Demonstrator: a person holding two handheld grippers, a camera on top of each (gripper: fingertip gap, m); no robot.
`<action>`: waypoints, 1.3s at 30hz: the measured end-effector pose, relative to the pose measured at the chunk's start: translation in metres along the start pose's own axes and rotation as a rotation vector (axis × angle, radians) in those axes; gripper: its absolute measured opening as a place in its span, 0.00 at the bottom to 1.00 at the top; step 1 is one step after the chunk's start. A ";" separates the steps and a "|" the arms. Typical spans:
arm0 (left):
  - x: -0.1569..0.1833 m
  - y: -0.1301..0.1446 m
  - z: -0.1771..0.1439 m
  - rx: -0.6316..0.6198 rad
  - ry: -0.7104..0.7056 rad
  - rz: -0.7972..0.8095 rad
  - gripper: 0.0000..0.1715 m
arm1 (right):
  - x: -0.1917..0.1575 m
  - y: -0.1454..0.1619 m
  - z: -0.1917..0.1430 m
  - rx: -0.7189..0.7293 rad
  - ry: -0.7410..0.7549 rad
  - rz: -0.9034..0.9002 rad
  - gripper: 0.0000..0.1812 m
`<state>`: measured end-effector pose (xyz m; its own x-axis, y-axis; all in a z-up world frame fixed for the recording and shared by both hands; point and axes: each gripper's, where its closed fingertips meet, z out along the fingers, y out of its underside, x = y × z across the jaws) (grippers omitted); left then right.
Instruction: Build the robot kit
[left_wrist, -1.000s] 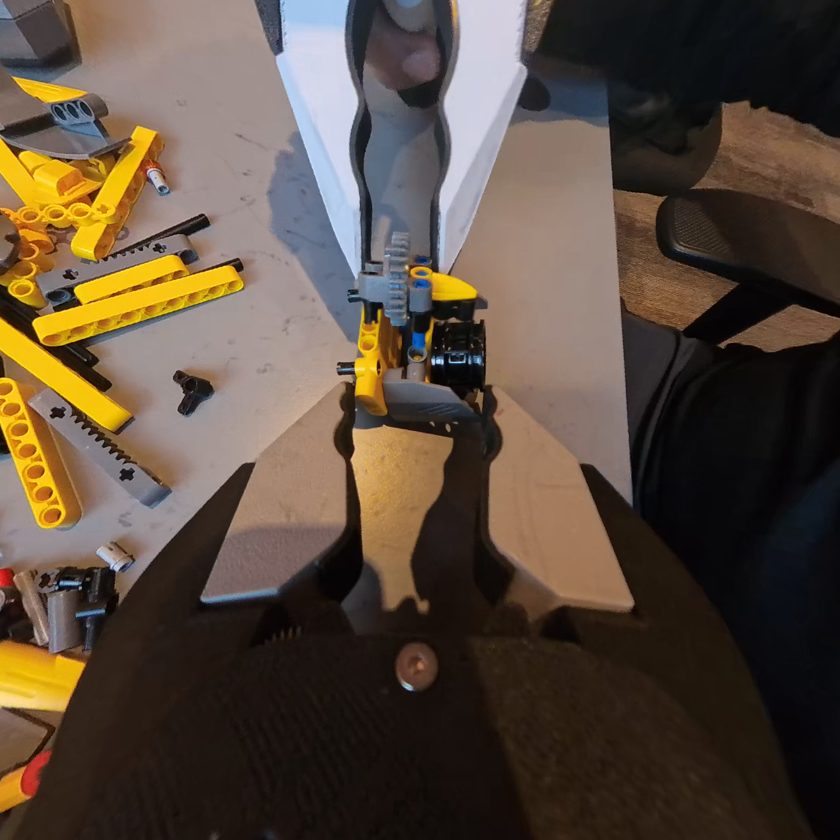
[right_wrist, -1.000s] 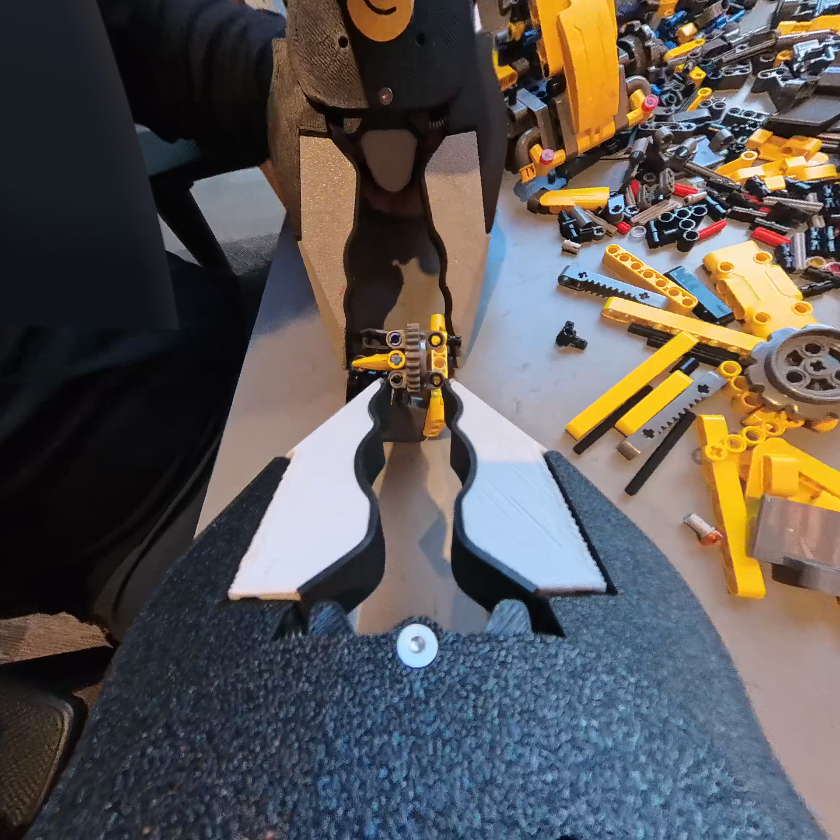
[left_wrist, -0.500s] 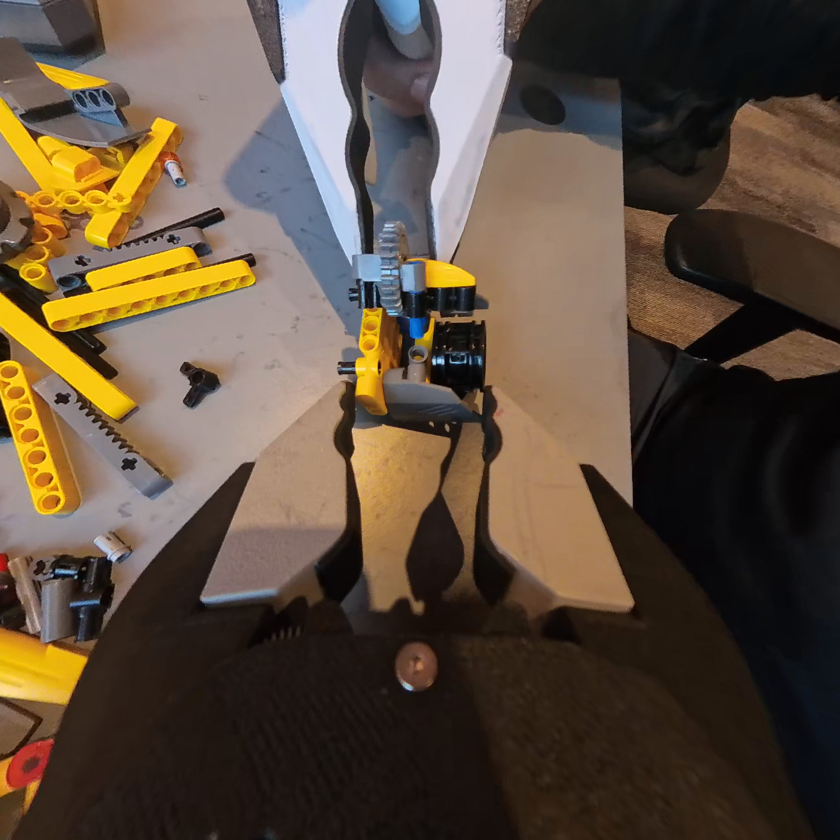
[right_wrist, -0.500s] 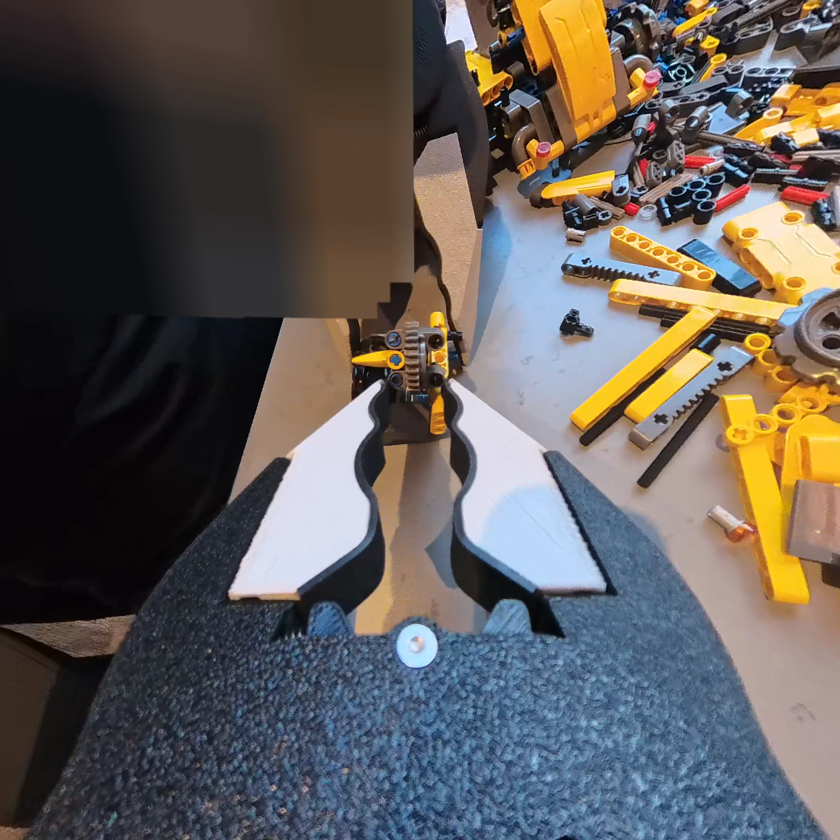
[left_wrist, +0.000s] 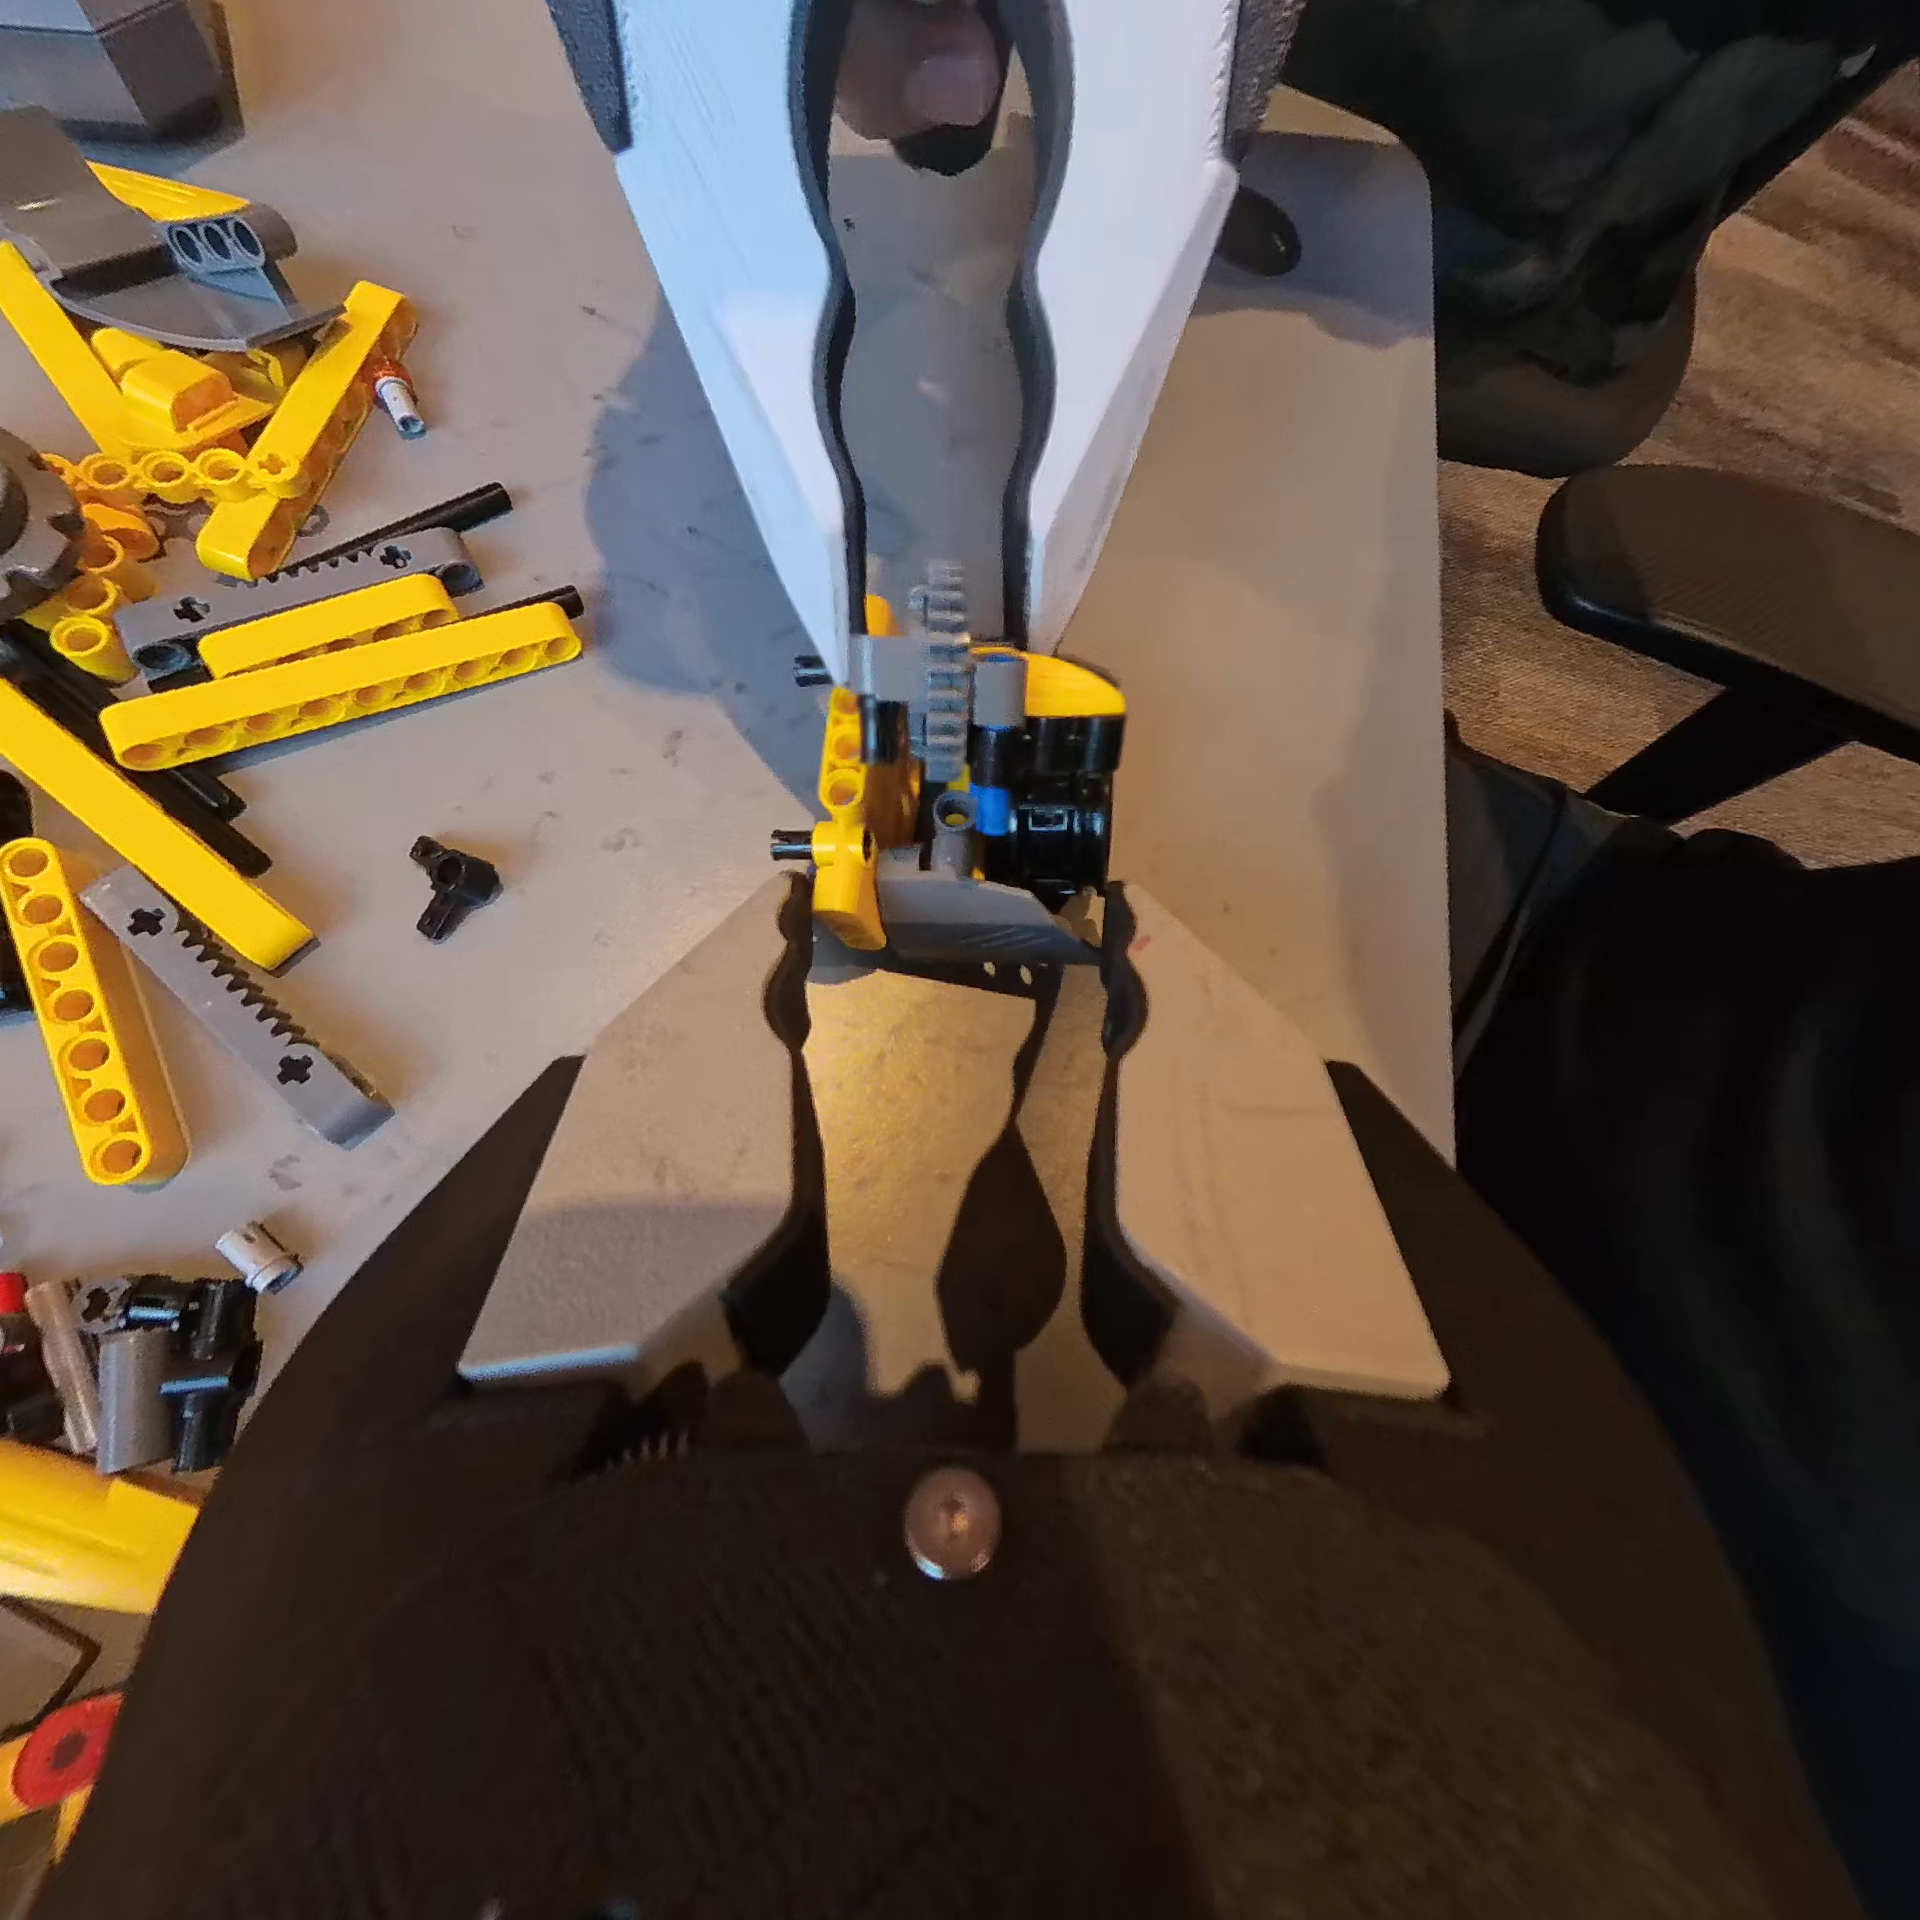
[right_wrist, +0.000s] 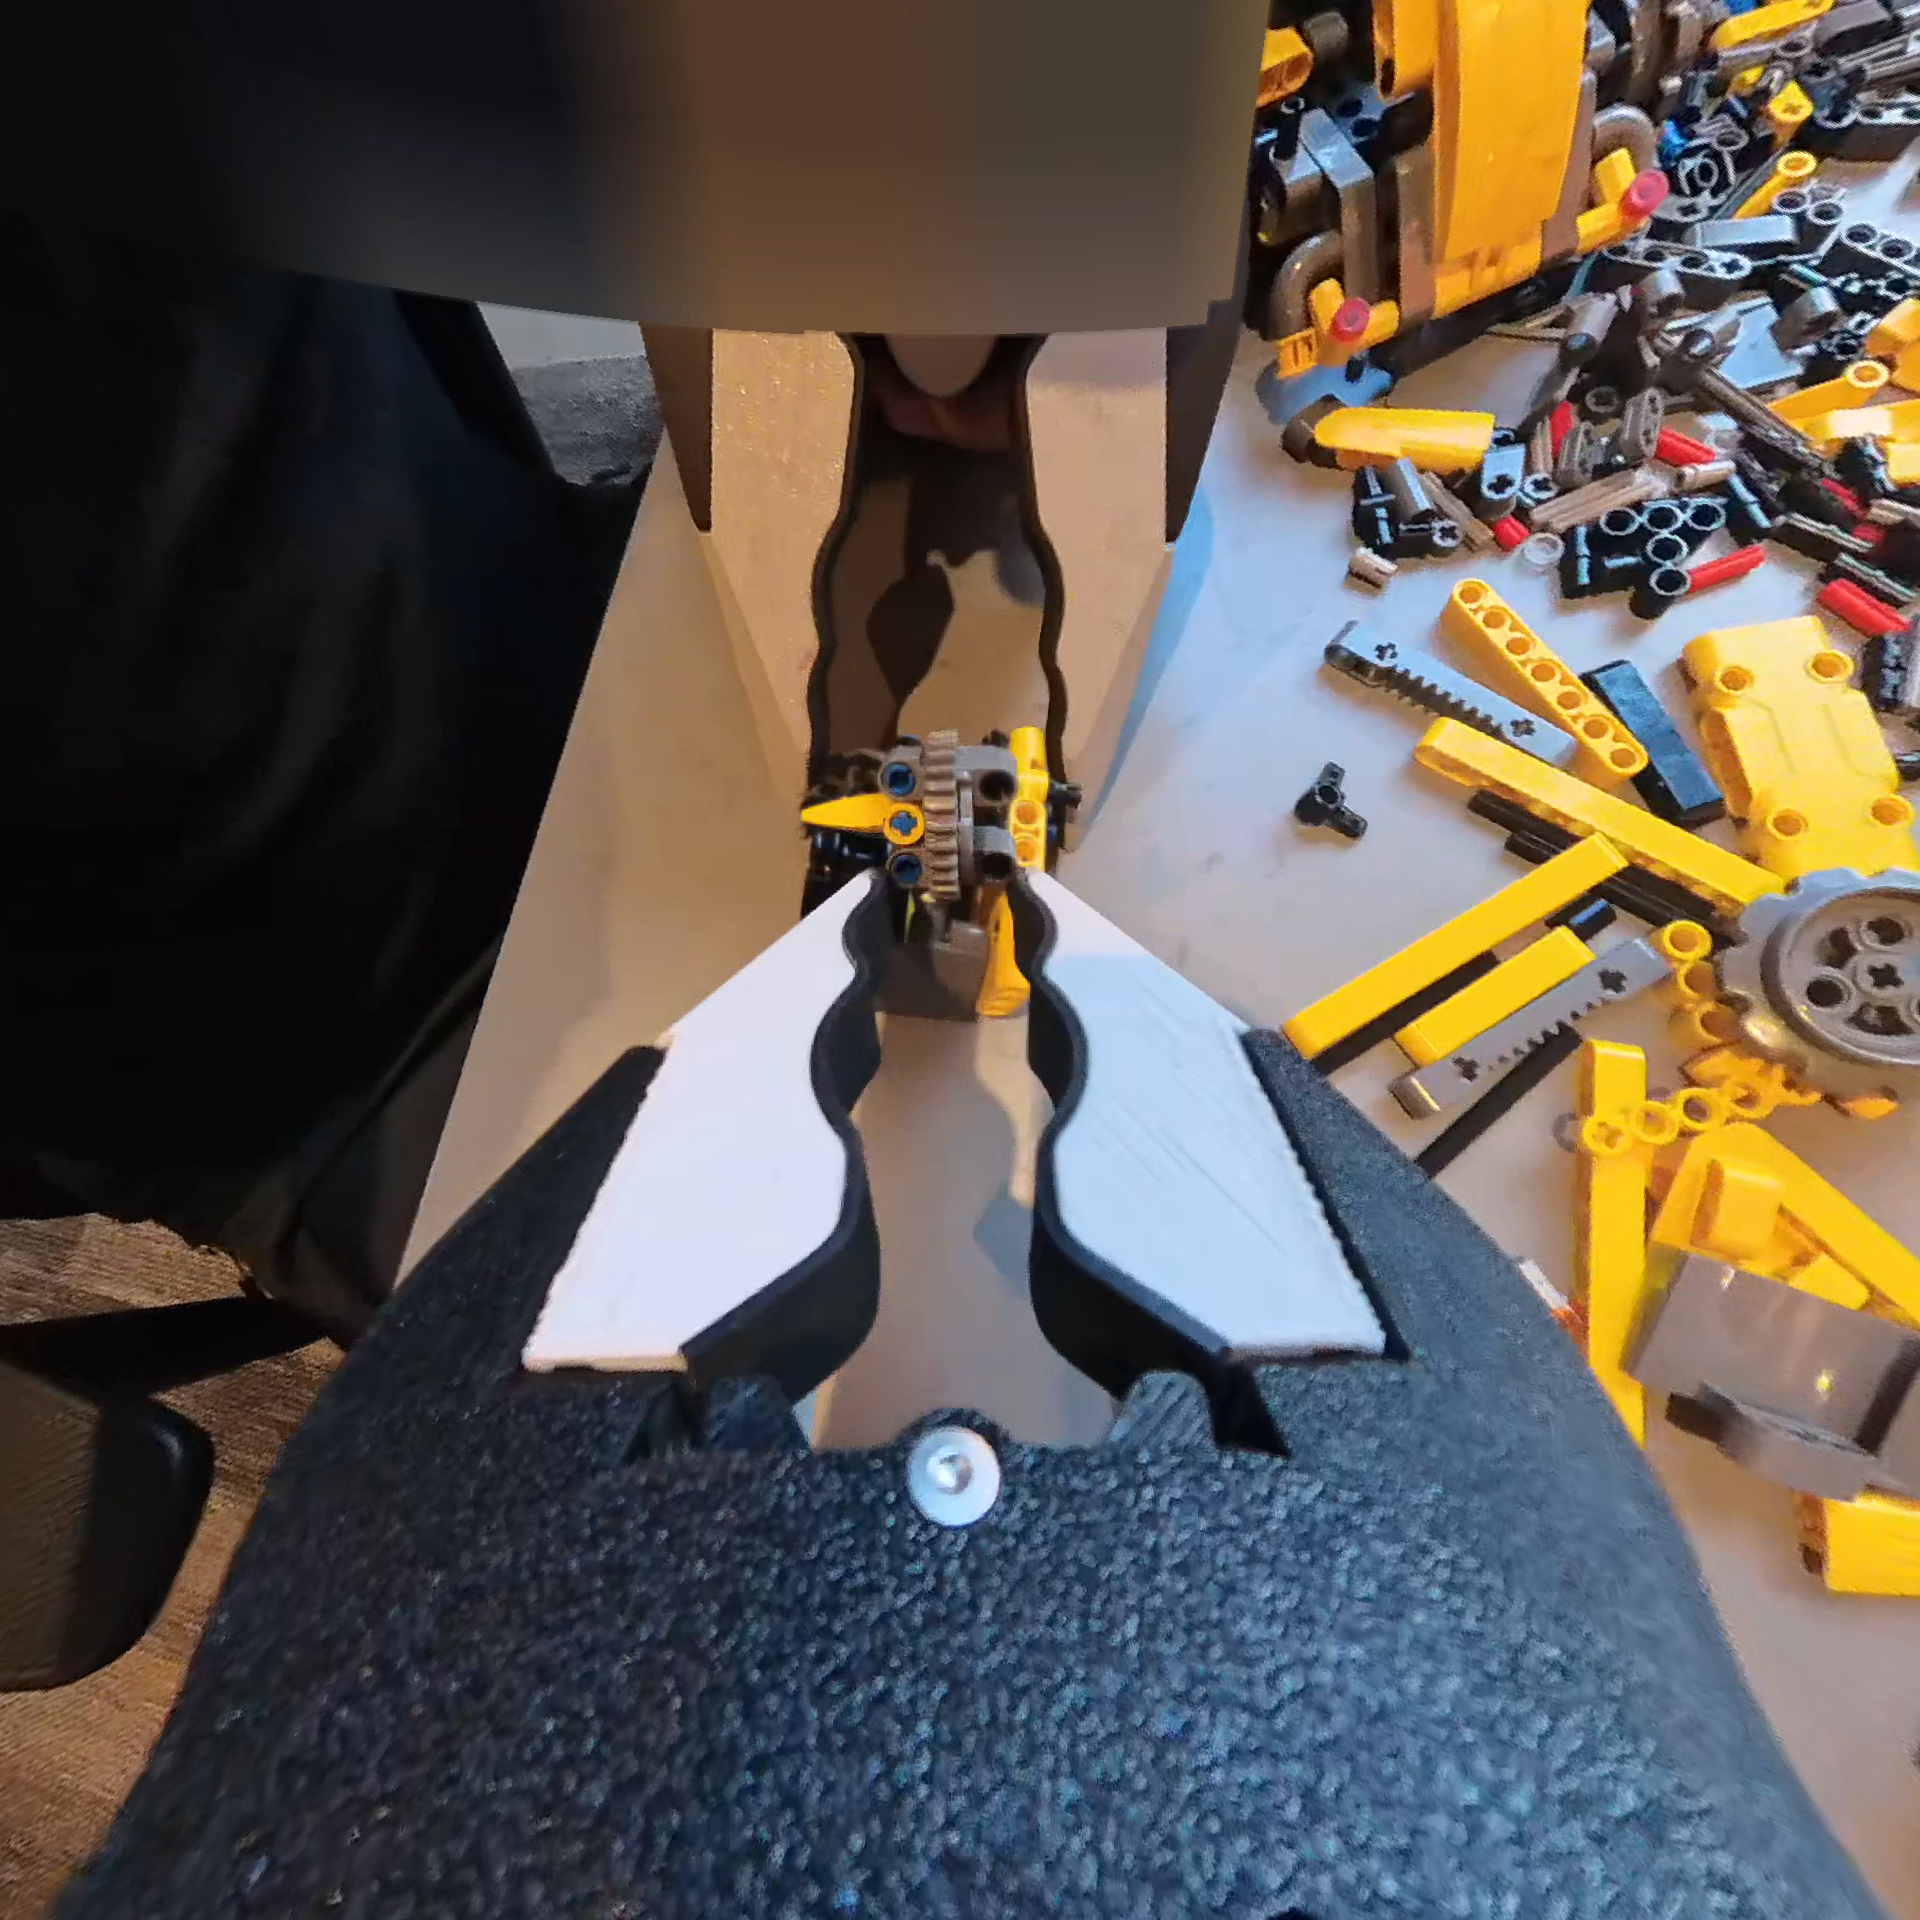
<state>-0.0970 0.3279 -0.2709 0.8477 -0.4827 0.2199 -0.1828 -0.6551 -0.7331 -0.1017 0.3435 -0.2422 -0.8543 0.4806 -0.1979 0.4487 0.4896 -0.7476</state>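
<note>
Here, left wrist view: my left tool (left_wrist: 951, 914) is closed on the near end of a small brick assembly (left_wrist: 961, 790), its grey fingers pinching a flat grey panel at the assembly's base. The assembly sits between both tools, above the grey surface (left_wrist: 1247, 727) near its edge; whether it rests on the surface or hangs just clear, I cannot tell. It is yellow, black and grey, with a grey gear (left_wrist: 940, 675) standing upright at the far end and a black hub on one side. My right tool (left_wrist: 935, 623) comes in from opposite, white fingers closing on the gear end. Loose yellow beams (left_wrist: 343, 681) and a grey toothed rack (left_wrist: 234, 1003) lie well apart to one side, a small black connector (left_wrist: 452, 883) nearer. Right wrist view: my right tool (right_wrist: 951, 899) grips the assembly (right_wrist: 945, 831) low, beneath the gear (right_wrist: 940, 816), on a grey and yellow part. A dense heap of parts (right_wrist: 1662, 312) covers the surface beyond. Handling judgement: light, rigid plastic, but pin-jointed, so likely to pop apart or pivot if squeezed across a joint. The smooth panel may slip; the beam sides and blocky core look like better purchase than the gear teeth.
</note>
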 end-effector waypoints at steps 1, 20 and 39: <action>0.000 0.000 0.000 -0.001 0.000 -0.001 0.31 | 0.000 0.001 0.001 -0.005 0.002 -0.008 0.12; 0.000 -0.001 -0.002 0.011 0.007 -0.012 0.32 | 0.006 -0.006 -0.016 0.056 -0.014 0.103 0.12; 0.018 -0.041 -0.030 0.270 0.039 0.160 0.23 | -0.016 -0.010 -0.009 -0.061 0.061 -0.032 0.12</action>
<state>-0.0889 0.3289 -0.2173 0.7981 -0.5927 0.1082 -0.1695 -0.3933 -0.9036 -0.0899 0.3372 -0.2257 -0.8518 0.5065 -0.1336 0.4378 0.5485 -0.7124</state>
